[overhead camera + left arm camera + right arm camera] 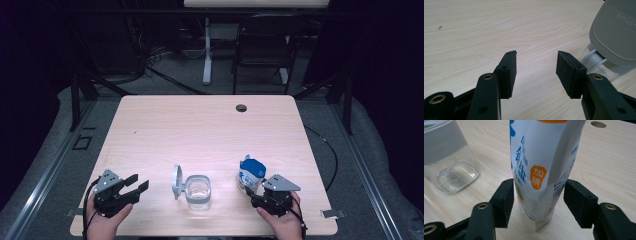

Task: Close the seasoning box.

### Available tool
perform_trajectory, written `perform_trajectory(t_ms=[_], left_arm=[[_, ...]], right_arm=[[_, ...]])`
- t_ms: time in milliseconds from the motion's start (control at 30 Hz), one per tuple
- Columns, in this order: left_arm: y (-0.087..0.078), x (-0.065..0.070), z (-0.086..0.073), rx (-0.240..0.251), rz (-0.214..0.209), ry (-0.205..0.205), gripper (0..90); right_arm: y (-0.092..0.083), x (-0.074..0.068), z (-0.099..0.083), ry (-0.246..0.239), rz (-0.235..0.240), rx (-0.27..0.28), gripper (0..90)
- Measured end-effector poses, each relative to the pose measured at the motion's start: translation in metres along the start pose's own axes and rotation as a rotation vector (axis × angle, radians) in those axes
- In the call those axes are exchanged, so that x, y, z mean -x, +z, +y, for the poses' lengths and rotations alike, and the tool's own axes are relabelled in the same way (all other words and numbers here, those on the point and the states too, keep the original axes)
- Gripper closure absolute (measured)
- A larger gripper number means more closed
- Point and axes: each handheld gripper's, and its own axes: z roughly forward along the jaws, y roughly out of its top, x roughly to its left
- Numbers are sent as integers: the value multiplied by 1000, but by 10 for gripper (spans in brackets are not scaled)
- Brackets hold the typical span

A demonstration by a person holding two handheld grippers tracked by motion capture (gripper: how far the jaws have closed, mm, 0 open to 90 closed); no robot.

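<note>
A white and blue pouch [251,172] with printed characters stands upright on the wooden table [200,125] at the front right. In the right gripper view the pouch [541,165] rises between the black pads of my right gripper [537,200], which stand just off its sides; that gripper [248,192] is open. Left of the pouch is a clear square jar [198,192] with a grey rim and its grey lid [176,181] flipped up. My left gripper [138,182] rests at the front left, open and holding nothing [536,65], with the lid [614,32] just beyond its right jaw.
A round cable hole [241,107] sits near the table's far edge. Beyond the table stand a dark chair [262,45] and a white table leg [207,50]. The jar [449,162] stands a short way left of the pouch.
</note>
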Motion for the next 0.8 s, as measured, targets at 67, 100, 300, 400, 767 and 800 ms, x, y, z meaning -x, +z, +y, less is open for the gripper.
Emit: perform_trajectory(t_ms=[67,100,300,400,767,800], left_arm=[[0,0,0,1,-1,-1,512],[0,0,0,1,-1,-5,511],[-1,-1,0,0,-1,-1,512],[0,-1,0,0,-1,-5,512],[0,-2,-1,5,2,-6,512],[0,-2,-1,5,2,-9,512]], right_arm=[[2,0,0,5,1,1,406],[3,0,0,2,0,4,403],[8,0,-1,3,0,5,388],[10,-1,-2,6,-1,14,382],[17,-3,-7,0,-18,22,370],[17,-3,-7,1,-19,23,370]])
